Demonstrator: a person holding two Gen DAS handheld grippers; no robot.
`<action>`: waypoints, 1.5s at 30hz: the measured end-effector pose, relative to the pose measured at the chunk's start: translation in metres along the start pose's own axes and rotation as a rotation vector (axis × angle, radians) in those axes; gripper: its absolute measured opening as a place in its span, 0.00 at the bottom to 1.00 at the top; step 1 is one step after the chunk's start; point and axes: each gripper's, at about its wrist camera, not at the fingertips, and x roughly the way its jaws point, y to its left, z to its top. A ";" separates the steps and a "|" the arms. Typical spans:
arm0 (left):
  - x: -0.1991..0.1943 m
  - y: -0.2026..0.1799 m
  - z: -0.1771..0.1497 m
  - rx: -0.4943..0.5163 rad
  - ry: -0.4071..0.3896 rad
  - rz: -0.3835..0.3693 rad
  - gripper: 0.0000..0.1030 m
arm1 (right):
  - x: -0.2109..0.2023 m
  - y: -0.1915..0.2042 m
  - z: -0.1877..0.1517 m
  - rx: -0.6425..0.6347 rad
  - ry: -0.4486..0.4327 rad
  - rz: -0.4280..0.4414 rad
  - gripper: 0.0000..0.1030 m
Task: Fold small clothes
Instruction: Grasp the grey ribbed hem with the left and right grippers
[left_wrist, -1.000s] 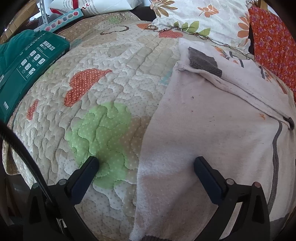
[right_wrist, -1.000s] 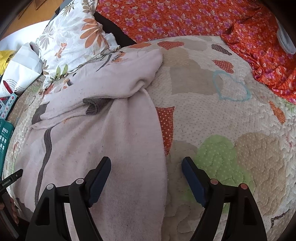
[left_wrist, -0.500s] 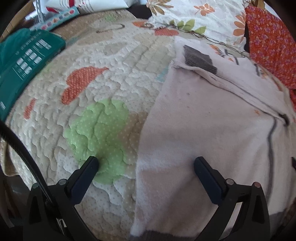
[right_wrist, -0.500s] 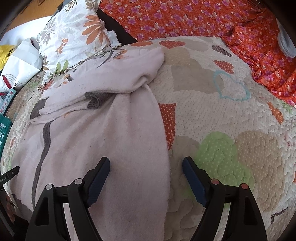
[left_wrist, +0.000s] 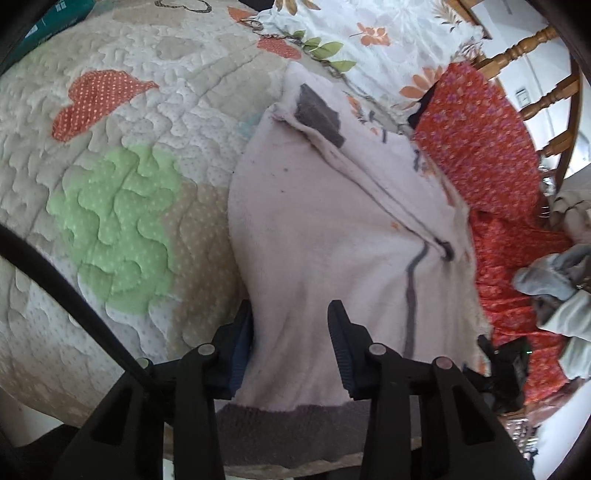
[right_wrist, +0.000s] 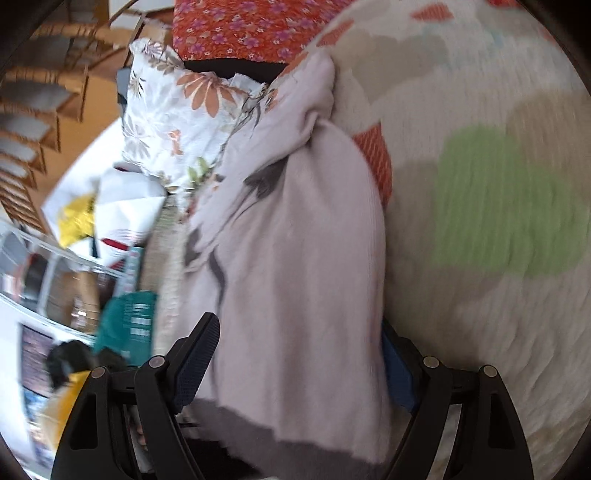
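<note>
A pale pink sweater (left_wrist: 325, 229) with grey cuffs and a grey hem lies on the quilted bedspread (left_wrist: 110, 192). My left gripper (left_wrist: 291, 332) has its jaws partly closed around the sweater's left bottom edge, with cloth between them. My right gripper (right_wrist: 295, 354) stands astride the sweater's (right_wrist: 295, 258) right bottom edge, jaws wider apart, with cloth draped between them and raised off the quilt (right_wrist: 498, 184). The grey hem (right_wrist: 295, 454) hangs below the right fingers.
A floral pillow (left_wrist: 369, 40) and an orange flowered cloth (left_wrist: 487, 155) lie at the head of the bed. A wooden chair (left_wrist: 546, 92) stands behind. A grey garment (left_wrist: 554, 280) lies at the right. A teal package (right_wrist: 129, 321) sits at the bed's left side.
Both grippers have moved down onto the sweater's bottom corners and narrowed their jaws around the cloth. The bottom edge has lifted and bunched, and both views have swung sideways.
</note>
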 end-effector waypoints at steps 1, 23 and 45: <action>-0.001 0.001 -0.003 -0.003 0.005 -0.008 0.38 | 0.000 -0.001 -0.004 0.014 0.009 0.023 0.83; -0.009 0.021 -0.074 -0.092 0.052 0.013 0.41 | -0.006 0.015 -0.073 -0.050 0.073 -0.042 0.63; -0.076 0.018 -0.103 -0.109 -0.064 0.061 0.03 | -0.055 0.002 -0.113 -0.084 0.133 -0.107 0.04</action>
